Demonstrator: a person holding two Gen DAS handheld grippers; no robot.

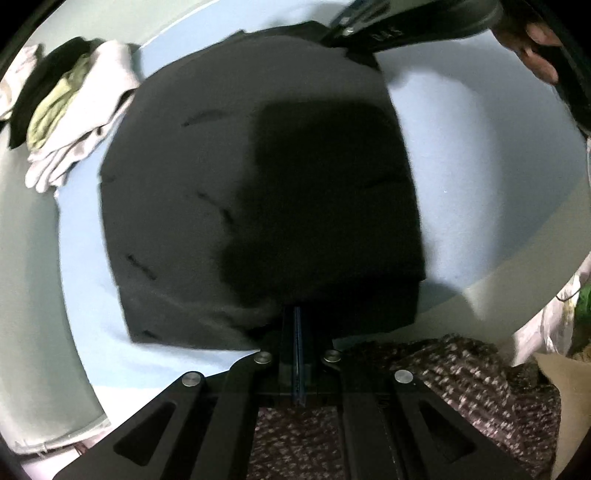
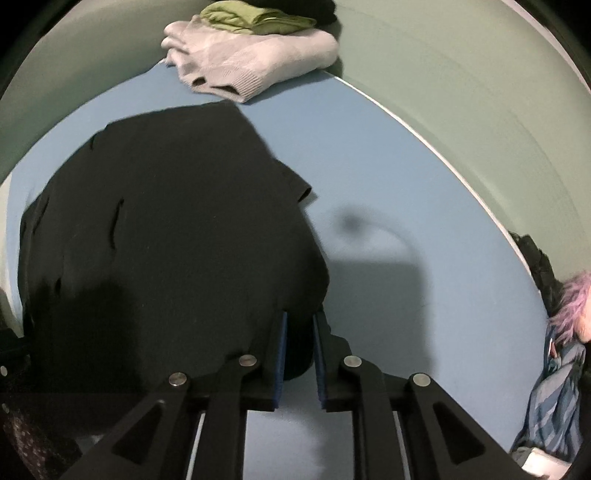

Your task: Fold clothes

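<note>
A black garment (image 1: 258,192) lies partly folded on the light blue bed sheet (image 1: 480,166). My left gripper (image 1: 297,314) is shut on the garment's near edge, its blue pads pressed together. In the right wrist view the same black garment (image 2: 166,240) lies to the left, and my right gripper (image 2: 299,317) holds a bunched corner of it between its blue pads (image 2: 281,354), jaws a little apart around the cloth. The right gripper's body also shows in the left wrist view (image 1: 406,26) at the garment's far corner.
A stack of folded clothes, grey sweater (image 2: 251,62) with a green piece (image 2: 255,16) on top, sits at the sheet's far edge; it also shows in the left wrist view (image 1: 77,110). A speckled dark blanket (image 1: 461,373) lies near me. Loose clothes (image 2: 554,369) lie at right.
</note>
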